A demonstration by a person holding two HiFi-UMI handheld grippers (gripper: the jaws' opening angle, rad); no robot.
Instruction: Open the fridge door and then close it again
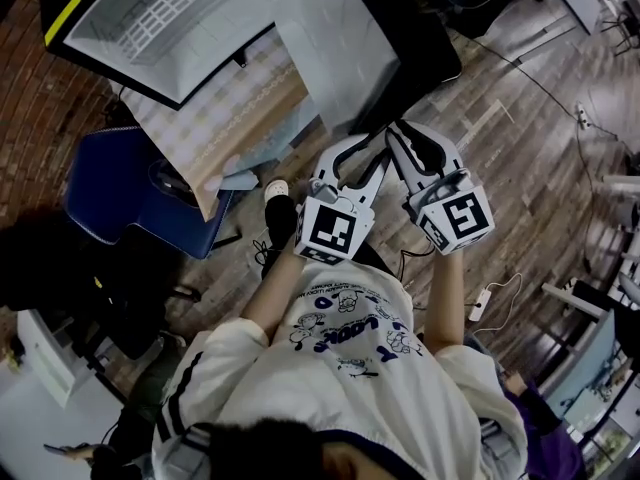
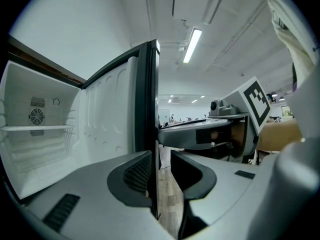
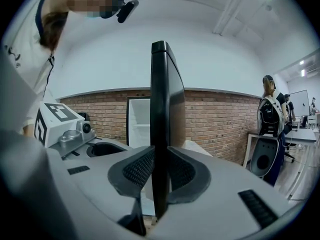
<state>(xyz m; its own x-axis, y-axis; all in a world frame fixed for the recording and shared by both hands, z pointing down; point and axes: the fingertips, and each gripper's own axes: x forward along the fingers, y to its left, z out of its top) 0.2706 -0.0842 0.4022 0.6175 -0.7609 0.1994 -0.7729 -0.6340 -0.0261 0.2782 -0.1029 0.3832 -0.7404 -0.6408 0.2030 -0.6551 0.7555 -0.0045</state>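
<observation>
The fridge (image 1: 150,18) stands open at the upper left of the head view, its white shelves showing. Its dark door (image 1: 335,48) swings out toward me. Both grippers sit at the door's free edge. My right gripper (image 1: 400,136) is shut on that edge: in the right gripper view both ribbed pads press the black door (image 3: 161,109) at the gripper (image 3: 160,171). My left gripper (image 1: 372,150) straddles the same edge. In the left gripper view the door edge (image 2: 146,109) lies against the left pad (image 2: 137,171), with a gap before the right pad, at the gripper (image 2: 160,169).
A blue chair (image 1: 130,188) stands left of me beside a checked cloth (image 1: 230,108). A power strip (image 1: 480,303) and cables lie on the wood floor at right. A brick wall (image 3: 220,119) is behind the door, and a person with a backpack (image 3: 272,109) stands far right.
</observation>
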